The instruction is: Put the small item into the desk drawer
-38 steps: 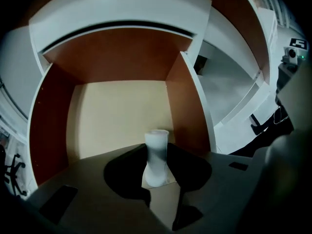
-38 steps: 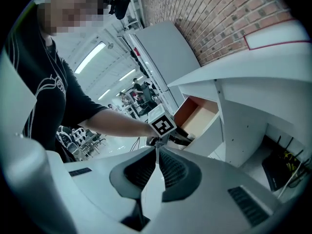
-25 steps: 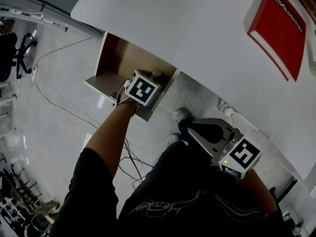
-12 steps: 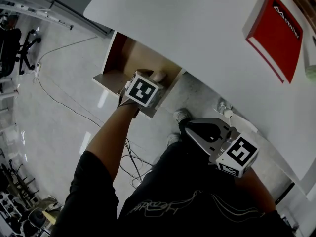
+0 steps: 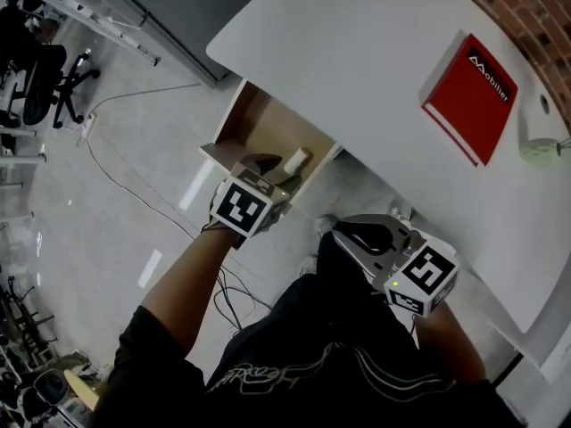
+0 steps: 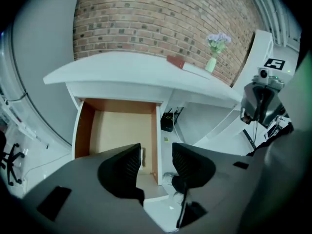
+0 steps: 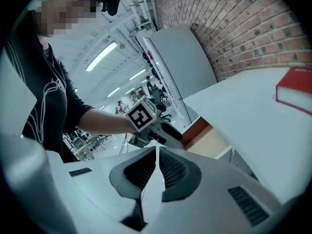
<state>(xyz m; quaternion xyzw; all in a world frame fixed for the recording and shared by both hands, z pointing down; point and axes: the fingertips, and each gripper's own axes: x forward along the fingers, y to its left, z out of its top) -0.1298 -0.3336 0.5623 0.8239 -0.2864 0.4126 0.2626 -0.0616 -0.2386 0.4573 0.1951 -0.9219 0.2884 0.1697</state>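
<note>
A: Which step is judged to be in hand?

B: The placing itself looks finished. The small item, a pale stubby piece, is seen lying inside the open drawer, near its front and close to its right wall. The left gripper is held over the drawer's front edge with its jaws apart, and nothing is caught between them.

A: And the other one?

B: The right gripper is held low and off to the right, well apart from the drawer, under the edge of the tabletop. Its jaws are pressed together with nothing between them.

A: What else is kept in the drawer?

B: Nothing that can be made out. Apart from the item, only the bare tan floor and brown side walls are shown, though the near corner is partly covered by the left gripper's own jaw.

A: What would the next move call for?

B: The left gripper would probably be lifted clear without the item being knocked. If the drawer is meant to be shut, a push would be needed on its front panel, applied squarely so that the light item is not rolled about. That is a guess, as closing is not named in the task.

A: Is anything to be avoided above?

B: A red book and a vase of flowers are set on the tabletop, both well away from the drawer.
</note>
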